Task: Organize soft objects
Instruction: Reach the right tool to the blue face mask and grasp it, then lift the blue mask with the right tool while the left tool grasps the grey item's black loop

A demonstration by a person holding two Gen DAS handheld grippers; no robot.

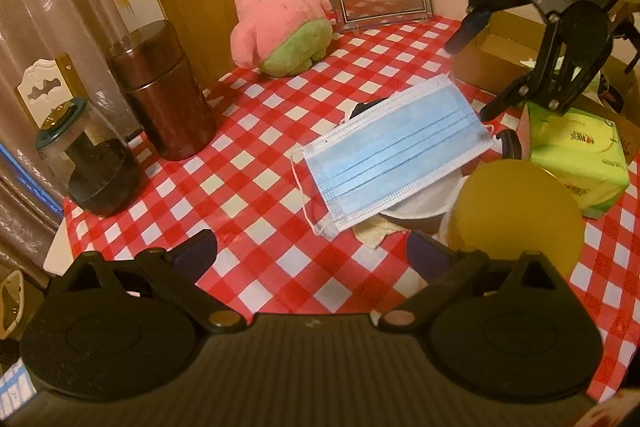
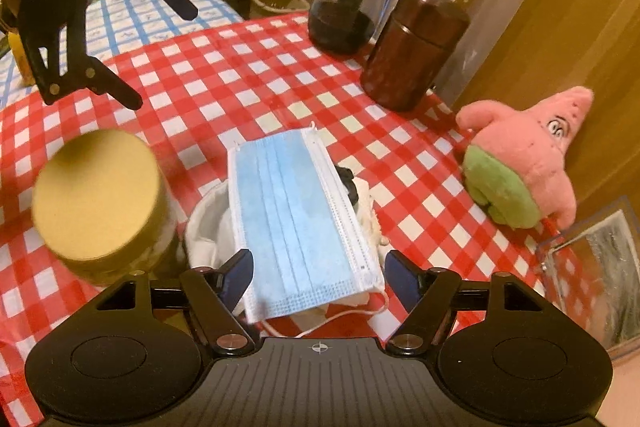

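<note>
The right gripper (image 2: 318,277) stands with its jaws apart on either side of the near end of the blue face mask (image 2: 298,219), the pads not pressing it. The left gripper (image 1: 312,253) also gapes wide, with only the red checked tablecloth (image 1: 256,131) between its fingers. The mask lies over a white cloth bundle (image 2: 208,223), beside a gold-lidded jar (image 2: 96,195). The pink star plush (image 1: 276,27) sits at the table's far edge, near a brown canister (image 1: 164,91).
</note>
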